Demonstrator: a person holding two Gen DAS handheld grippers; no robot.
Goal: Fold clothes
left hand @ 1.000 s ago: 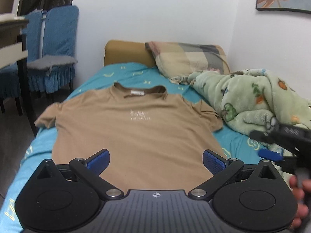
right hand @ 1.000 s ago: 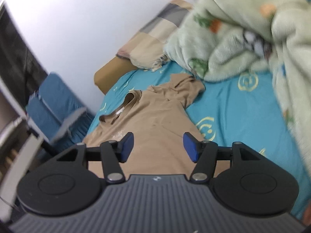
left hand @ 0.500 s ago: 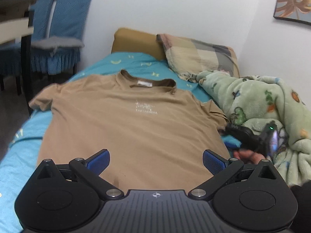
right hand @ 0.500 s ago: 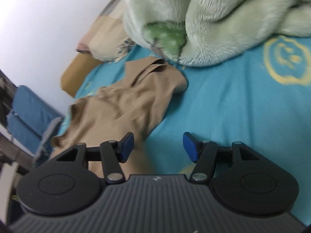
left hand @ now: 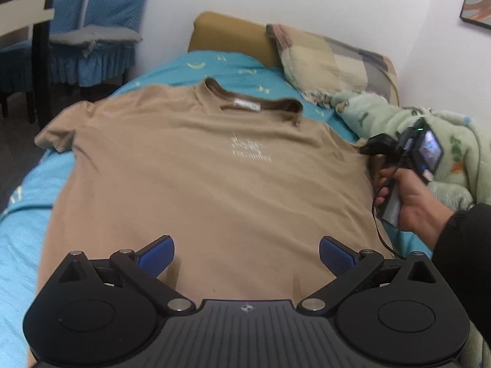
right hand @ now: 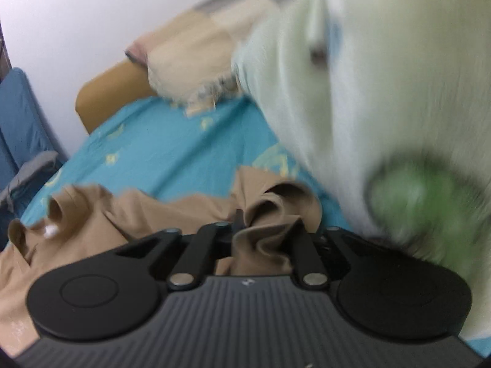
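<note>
1. Fingers first: the left gripper (left hand: 247,254) has its blue pads (left hand: 156,256) spread wide apart with nothing between them, just hanging over the bottom hem end of the tan t-shirt (left hand: 214,184).
2. Right gripper (right hand: 264,233) is a different story: its jaws are closing and they've got a bunched wad of the shirt's sleeve (right hand: 270,214) pinched between them. You can't even see the pads, the cloth is crumpled up all around them.
3. From the left wrist view you can see that right gripper (left hand: 373,147) sitting at the shirt's sleeve on the side nearest the blanket, with a hand (left hand: 411,205) in a dark sleeve (left hand: 463,251) wrapped round its handle.
4. That t-shirt lies flat, front up, down the middle of the bed (left hand: 18,239), collar pointing at the head end, small white print on the chest. Its other sleeve reaches the bed's open edge, toward the chairs.
5. Bed's got a teal sheet with yellow moons and stars.
6. A fluffy green blanket (left hand: 454,141) is heaped along the wall-side edge, right next to the grabbed sleeve. It's super blurry in the right wrist view.
7. At the head end there's a plaid pillow (left hand: 331,58) leaning on a mustard-coloured cushion (left hand: 230,36).
8. Off the bed's open side: blue-covered chairs (left hand: 92,30) with a grey seat pad.
</note>
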